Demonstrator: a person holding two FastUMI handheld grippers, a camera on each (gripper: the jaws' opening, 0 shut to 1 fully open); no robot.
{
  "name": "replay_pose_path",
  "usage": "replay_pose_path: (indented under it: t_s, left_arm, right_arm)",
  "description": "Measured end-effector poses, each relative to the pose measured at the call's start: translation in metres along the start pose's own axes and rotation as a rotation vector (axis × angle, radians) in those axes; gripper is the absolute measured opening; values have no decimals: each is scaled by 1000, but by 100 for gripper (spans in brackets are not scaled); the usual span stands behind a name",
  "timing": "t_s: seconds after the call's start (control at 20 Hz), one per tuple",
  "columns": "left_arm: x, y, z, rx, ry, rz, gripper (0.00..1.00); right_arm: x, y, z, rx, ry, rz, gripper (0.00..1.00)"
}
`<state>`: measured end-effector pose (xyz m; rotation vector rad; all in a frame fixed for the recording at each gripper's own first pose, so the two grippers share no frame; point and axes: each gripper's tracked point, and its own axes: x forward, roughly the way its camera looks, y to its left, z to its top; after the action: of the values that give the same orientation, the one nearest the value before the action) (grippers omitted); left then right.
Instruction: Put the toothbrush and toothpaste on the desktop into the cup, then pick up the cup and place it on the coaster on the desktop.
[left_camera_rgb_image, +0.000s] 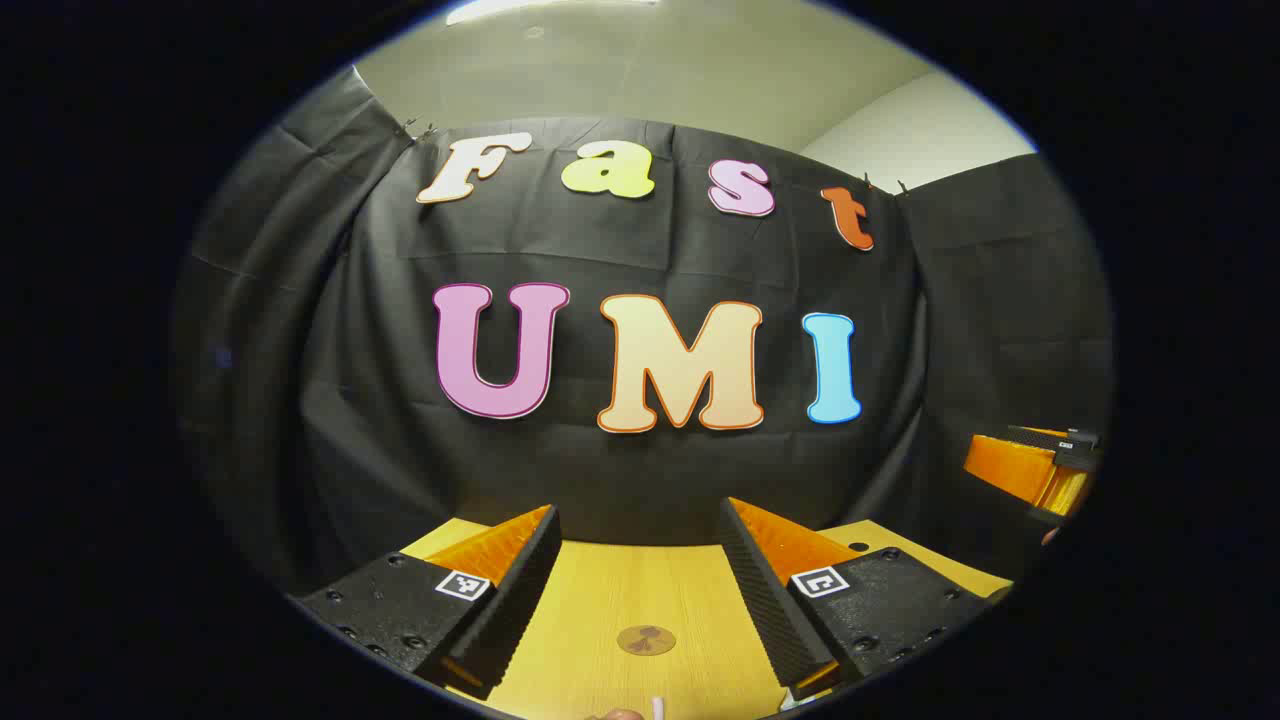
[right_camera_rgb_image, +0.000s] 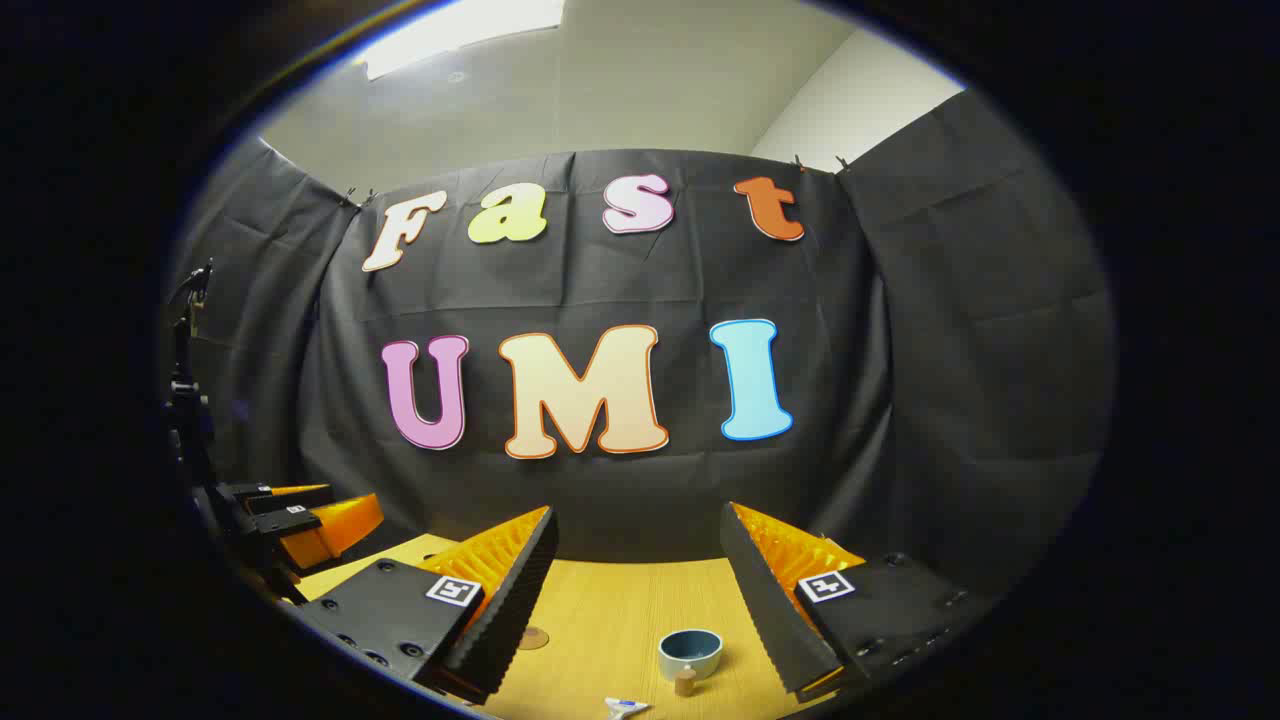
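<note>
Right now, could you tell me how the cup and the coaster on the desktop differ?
The cup is a raised bowl-like vessel with a pale outside and bluish inside; the coaster is a flat brown disc. The cup stands open and empty, while the coaster carries a darker mark. Both are round and rest on the wooden desktop.

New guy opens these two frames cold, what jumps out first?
Probably the two open claws: the left claw and the right claw each hang wide apart over the yellow wooden desktop, holding nothing. Next, the small blue cup between the right claw's fingers in the right gripper view, with a small cork-like piece just in front of it. In the left gripper view, the round coaster lies flat between the fingers.
</note>
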<state>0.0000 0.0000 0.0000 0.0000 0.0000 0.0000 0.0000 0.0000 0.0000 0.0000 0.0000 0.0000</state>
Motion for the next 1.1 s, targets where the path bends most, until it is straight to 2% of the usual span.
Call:
replay_pose_path:
  t_s: [0.45,0.75,1.1]
  left_arm:
    - [-5,20,2,23,-9,31,94]
    - [-6,24,0,28,-9,16,94]
    - [-8,31,0,41,-12,4,94]
  right_arm:
    - [-6,7,-11,12,28,-2,99]
    - [-6,14,-19,-3,51,-2,99]
    - [-2,21,-72,-8,208,-1,99]
